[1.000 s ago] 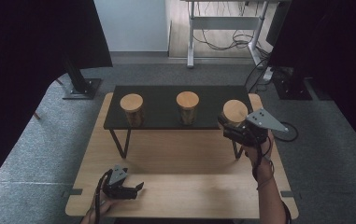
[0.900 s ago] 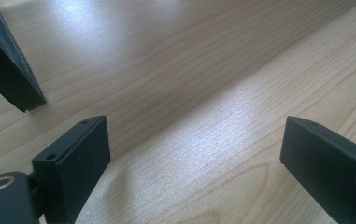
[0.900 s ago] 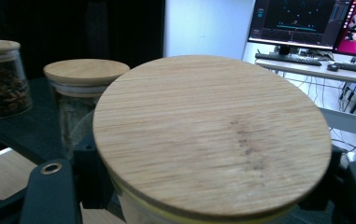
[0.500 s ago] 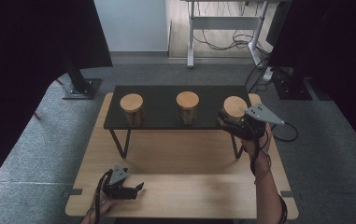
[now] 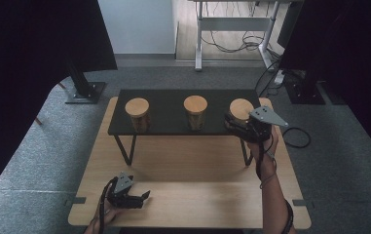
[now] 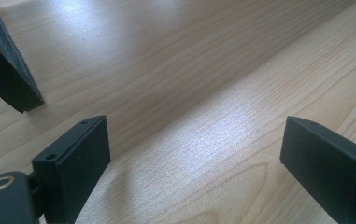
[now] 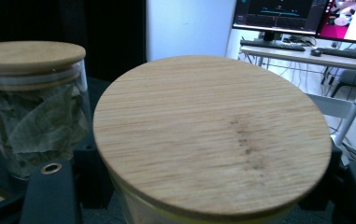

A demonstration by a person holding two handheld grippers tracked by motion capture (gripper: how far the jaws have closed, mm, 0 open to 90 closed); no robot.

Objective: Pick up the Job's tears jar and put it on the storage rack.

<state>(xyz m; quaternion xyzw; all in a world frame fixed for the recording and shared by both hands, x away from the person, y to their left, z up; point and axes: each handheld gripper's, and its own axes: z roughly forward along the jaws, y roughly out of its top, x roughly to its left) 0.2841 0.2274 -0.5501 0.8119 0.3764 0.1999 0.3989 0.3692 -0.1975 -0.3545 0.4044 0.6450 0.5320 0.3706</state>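
Observation:
Three glass jars with round wooden lids stand in a row on a low black shelf (image 5: 168, 103): a left jar (image 5: 137, 113), a middle jar (image 5: 195, 111) and a right jar (image 5: 241, 109). My right gripper (image 5: 235, 124) is at the shelf's right end, shut on the right jar (image 7: 210, 135), with one jaw on each side below the lid. In the right gripper view the right gripper (image 7: 208, 191) also faces a neighbouring jar (image 7: 31, 102) with dried leaves inside. My left gripper (image 5: 144, 197) rests open near the table's front left, and its jaws (image 6: 192, 149) hold nothing above bare wood.
The shelf stands on thin black legs (image 6: 7, 70) on a light wooden table (image 5: 188, 161). Grey carpet surrounds the table. A desk with monitors (image 7: 302, 18) stands behind, and dark curtains (image 5: 37, 44) hang at both sides.
My right gripper has shifted a little to the left along the shelf's right end with the jar in its jaws. The left gripper has stayed still.

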